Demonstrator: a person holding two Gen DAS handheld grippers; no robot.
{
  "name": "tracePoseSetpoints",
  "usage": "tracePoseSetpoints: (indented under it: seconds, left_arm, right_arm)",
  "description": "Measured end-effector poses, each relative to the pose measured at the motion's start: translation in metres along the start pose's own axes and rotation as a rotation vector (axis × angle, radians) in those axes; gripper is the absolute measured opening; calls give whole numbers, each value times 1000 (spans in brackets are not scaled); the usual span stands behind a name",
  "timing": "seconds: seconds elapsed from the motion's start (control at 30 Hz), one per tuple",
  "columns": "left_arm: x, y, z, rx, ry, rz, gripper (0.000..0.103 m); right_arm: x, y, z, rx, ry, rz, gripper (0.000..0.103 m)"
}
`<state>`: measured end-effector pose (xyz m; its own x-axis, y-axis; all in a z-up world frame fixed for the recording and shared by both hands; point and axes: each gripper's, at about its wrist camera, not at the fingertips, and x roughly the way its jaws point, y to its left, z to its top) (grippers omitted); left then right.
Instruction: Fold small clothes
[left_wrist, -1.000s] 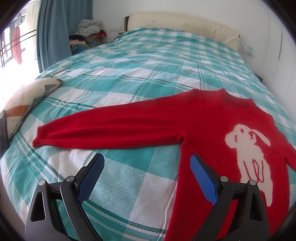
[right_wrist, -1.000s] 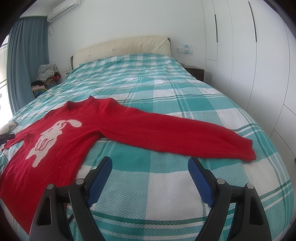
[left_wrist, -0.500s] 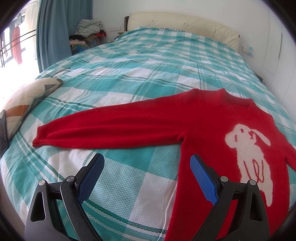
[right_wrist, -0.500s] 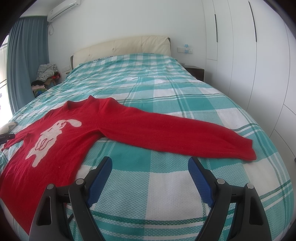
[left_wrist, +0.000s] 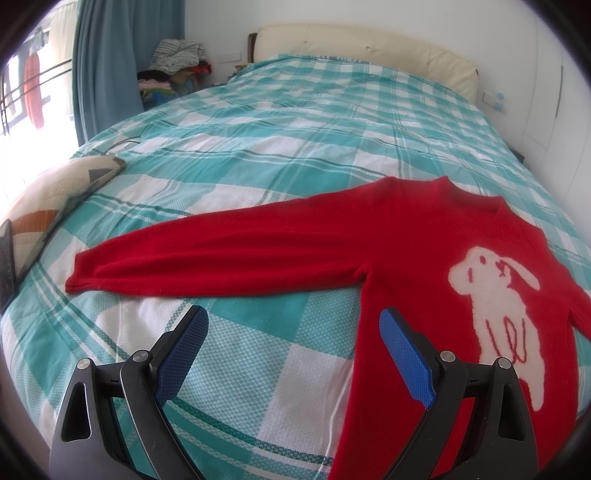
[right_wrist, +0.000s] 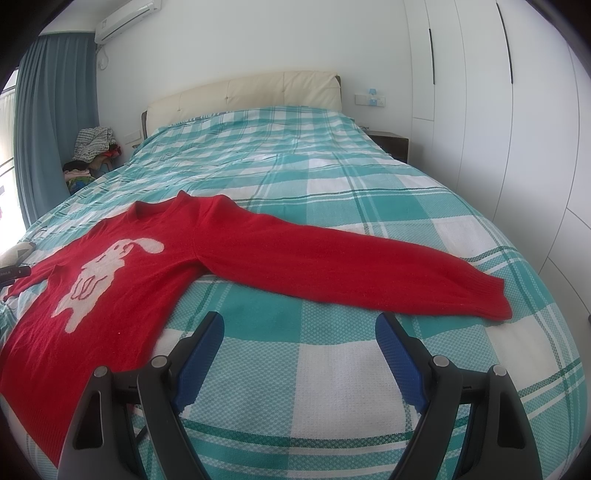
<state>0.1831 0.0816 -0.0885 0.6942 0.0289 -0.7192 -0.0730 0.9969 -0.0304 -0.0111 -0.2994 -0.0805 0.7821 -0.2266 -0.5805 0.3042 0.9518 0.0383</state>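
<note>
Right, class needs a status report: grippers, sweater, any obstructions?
Left gripper open, empty. Right gripper open, empty. Red sweater flat, unfolded, sleeves spread. Nothing on it.

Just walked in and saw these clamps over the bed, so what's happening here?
A person holds a gripper in each hand above a red sweater spread flat, front up, on the checked bedspread. Both sleeves are stretched out sideways. The left gripper and right gripper are open and hold nothing. No fold has been made yet.
</note>
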Motion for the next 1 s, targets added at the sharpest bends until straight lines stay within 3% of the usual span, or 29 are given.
tracePoseSetpoints:
  seconds: [0.37,0.47,0.57,0.77,1.0]
  left_arm:
    - [-2,-1,1,-9,-10,-6,95]
    - [-4,1,5,-31,-11,-24,95]
    - [-8,0,6,-36,-16,-31,95]
    - [-9,0,3,-31,-20,-26,95]
    - [-4,1,3,-44,-8,-24,95]
  right_arm:
    - [0,-1,0,1,-2,-6,83]
    - [-10,-16,5,60,-39,-17,83]
    - [-26,-53,8,204,-85,-40,83]
    - [-27,-144,-4,639,-90,-37,83]
    - [5,-207,-30,1047,-15,145,83]
